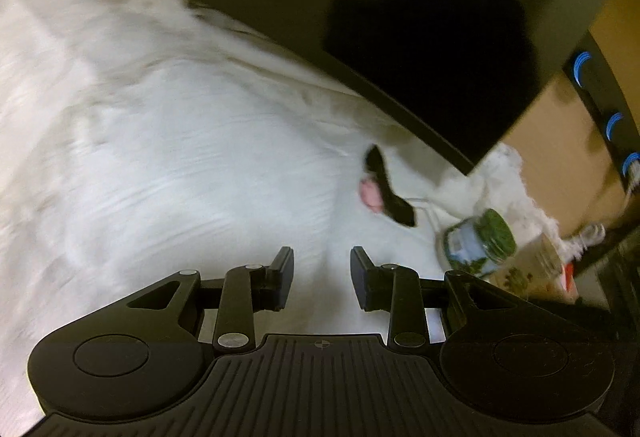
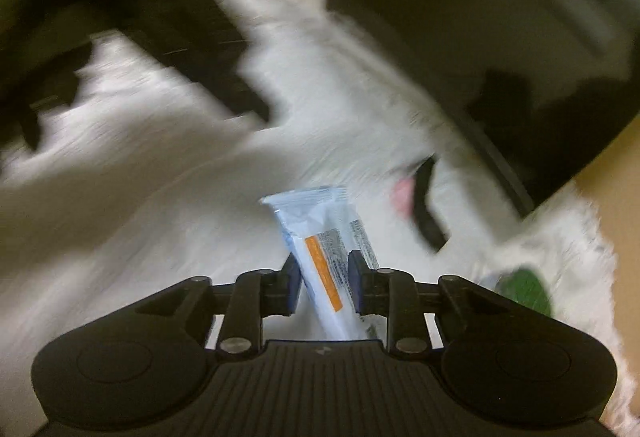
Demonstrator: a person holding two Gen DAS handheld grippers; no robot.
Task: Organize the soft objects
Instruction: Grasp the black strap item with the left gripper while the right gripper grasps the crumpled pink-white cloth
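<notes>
A white fluffy rug (image 1: 160,125) fills most of the left wrist view. My left gripper (image 1: 322,269) is open and empty just above it. A black and pink soft item (image 1: 380,193) lies on the rug ahead to the right; it also shows blurred in the right wrist view (image 2: 420,201). My right gripper (image 2: 323,273) is shut on a light blue soft packet (image 2: 320,233) with an orange stripe, held above the rug (image 2: 140,197). The right wrist view is heavily motion-blurred.
A jar with a green lid (image 1: 480,243) and a small carton (image 1: 536,269) lie at the rug's right edge. A dark furniture edge (image 1: 400,77) runs diagonally behind the rug. A dark shape, perhaps the other gripper (image 2: 140,37), crosses the upper left of the right wrist view.
</notes>
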